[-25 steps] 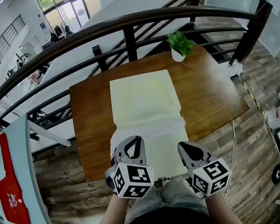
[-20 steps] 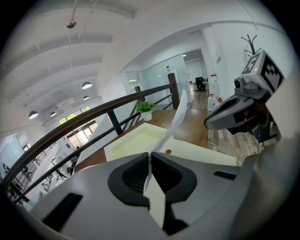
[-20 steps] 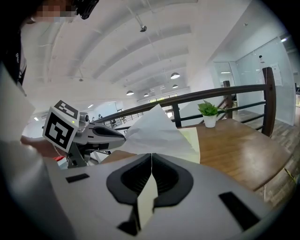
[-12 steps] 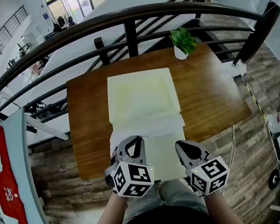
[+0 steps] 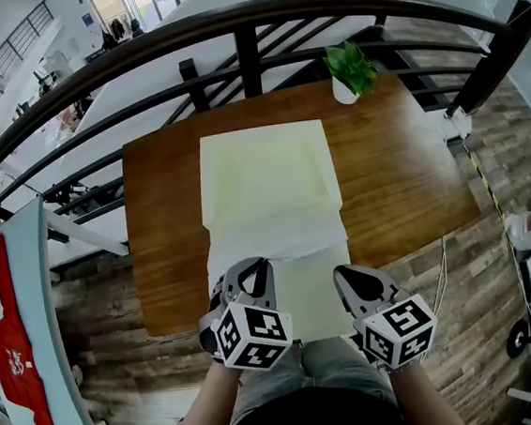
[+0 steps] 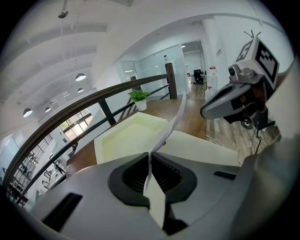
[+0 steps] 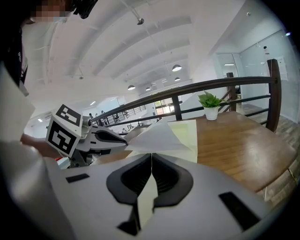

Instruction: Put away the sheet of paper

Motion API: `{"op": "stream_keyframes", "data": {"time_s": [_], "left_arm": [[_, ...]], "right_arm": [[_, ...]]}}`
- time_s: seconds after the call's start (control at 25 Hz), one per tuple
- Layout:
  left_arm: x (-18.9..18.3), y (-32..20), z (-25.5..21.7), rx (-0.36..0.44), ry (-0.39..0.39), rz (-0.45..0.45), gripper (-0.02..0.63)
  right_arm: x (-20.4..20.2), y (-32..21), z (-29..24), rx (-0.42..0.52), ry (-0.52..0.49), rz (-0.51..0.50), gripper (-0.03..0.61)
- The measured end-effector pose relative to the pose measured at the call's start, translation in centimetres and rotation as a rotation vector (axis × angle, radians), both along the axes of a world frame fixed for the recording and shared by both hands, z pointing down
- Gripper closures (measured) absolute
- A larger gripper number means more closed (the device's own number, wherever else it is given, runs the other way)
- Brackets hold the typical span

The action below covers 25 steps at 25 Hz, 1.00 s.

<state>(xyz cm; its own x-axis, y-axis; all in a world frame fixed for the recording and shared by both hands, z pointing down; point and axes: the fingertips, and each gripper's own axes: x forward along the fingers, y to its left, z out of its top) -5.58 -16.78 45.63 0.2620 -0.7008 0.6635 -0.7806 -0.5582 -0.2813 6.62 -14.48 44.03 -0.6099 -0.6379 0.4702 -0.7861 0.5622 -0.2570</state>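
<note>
**While a sheet was pinched at two corners**

As the head view looked steeply down, the sheet of paper (image 5: 295, 268) was seen stretched between the two grippers above the near half of the wooden table (image 5: 390, 184). The left gripper (image 5: 249, 274) was clamped on the sheet's near left corner. In the left gripper view its jaws were pressed together with only the thin white edge of the paper (image 6: 169, 125) between them. The right gripper (image 5: 352, 279) was likewise closed on the near right corner, and in the right gripper view the sheet (image 7: 157, 136) was seen rising out of the shut jaws in a shallow peak.

Each gripper was caught in the other's camera, the right one (image 6: 233, 101) beside the paper on one side and the left one (image 7: 96, 136) on the other.

Beyond the sheet, a pale shallow tray (image 5: 204, 187) was laid flat near the middle of the table. The paper's far edge was bowed upward just at the tray's near rim. Whether it was touching that rim could not be made out with certainty.

A small potted plant (image 5: 349, 72) was set upright at the table's far right corner, well apart from the tray. A dark curved railing (image 5: 245, 32) was seen behind the table.
</note>
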Motion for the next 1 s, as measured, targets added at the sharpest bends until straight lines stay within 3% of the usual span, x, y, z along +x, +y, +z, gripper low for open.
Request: {"op": "stream_keyframes", "data": {"time_s": [0.52, 1.0], "left_arm": [[1.5, 0.0, 2.9, -0.092, -0.047, 0.076, 0.581], [1.3, -2.0, 4.4, -0.131, -0.089, 0.085, 0.581]], "right_arm": [[0.9, -0.3, 2.3, -0.063, 0.01, -0.016, 0.551], [0.4, -1.7, 3.3, -0.09, -0.005, -0.048, 0.551]]}}
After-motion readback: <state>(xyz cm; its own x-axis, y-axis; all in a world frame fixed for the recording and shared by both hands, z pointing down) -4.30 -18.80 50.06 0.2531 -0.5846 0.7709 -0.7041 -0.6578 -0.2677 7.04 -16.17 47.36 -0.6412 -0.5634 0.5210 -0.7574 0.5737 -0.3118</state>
